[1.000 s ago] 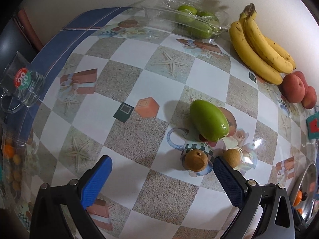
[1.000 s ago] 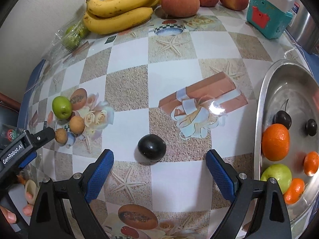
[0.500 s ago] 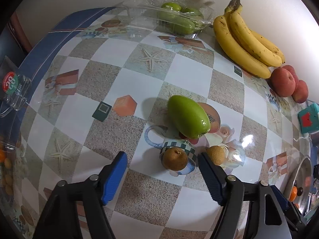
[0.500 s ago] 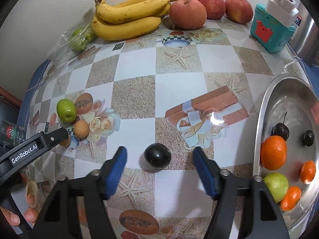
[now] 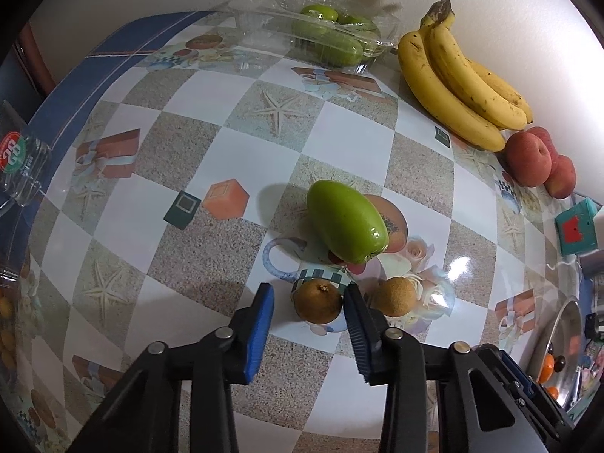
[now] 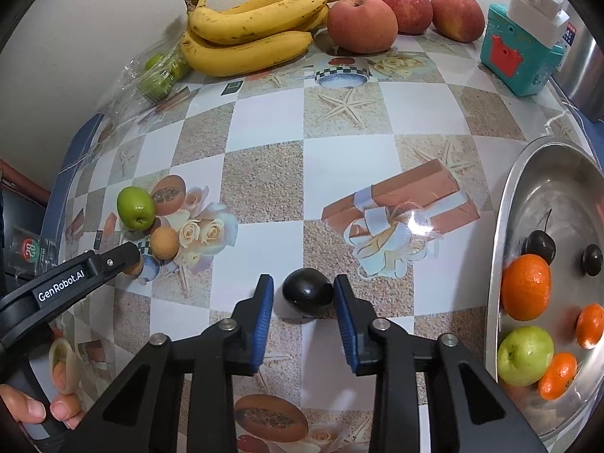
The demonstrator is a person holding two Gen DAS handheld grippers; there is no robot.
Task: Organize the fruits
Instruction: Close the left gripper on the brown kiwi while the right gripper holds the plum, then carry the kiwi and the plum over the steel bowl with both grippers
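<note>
Left wrist view: the left gripper (image 5: 307, 304) points down at a patterned tablecloth (image 5: 351, 128), and its jaws are closing around a small brown fruit (image 5: 318, 301) low in the middle of the frame. The right blue pad (image 5: 353, 317) sits against the fruit's side, while a thin gap shows between the fruit and the left pad, so the claw has not yet clamped it. A second brown fruit (image 5: 394, 296) lies just right of the right finger. A large green fruit (image 5: 347, 221) rests just above both, at frame centre. At the top, a clear plastic box (image 5: 321, 37) holds more green fruit; bananas (image 5: 458, 87) and red apples (image 5: 528, 158) line the upper right by the wall.

Right wrist view: the right gripper (image 6: 304, 294) also points down, its jaws closing on a dark round fruit (image 6: 307, 290) at lower centre. The right pad touches it, and a narrow gap remains on the left side, so it is not yet gripped. A steel bowl (image 6: 502, 226) at the right edge holds oranges (image 6: 526, 287), a green apple (image 6: 524, 355) and two dark cherries (image 6: 540, 245). A teal box (image 6: 519, 56) stands at upper right. At the left edge the other gripper's black arm shows, with a person's hand (image 6: 41, 396) on its handle at lower left.
</note>
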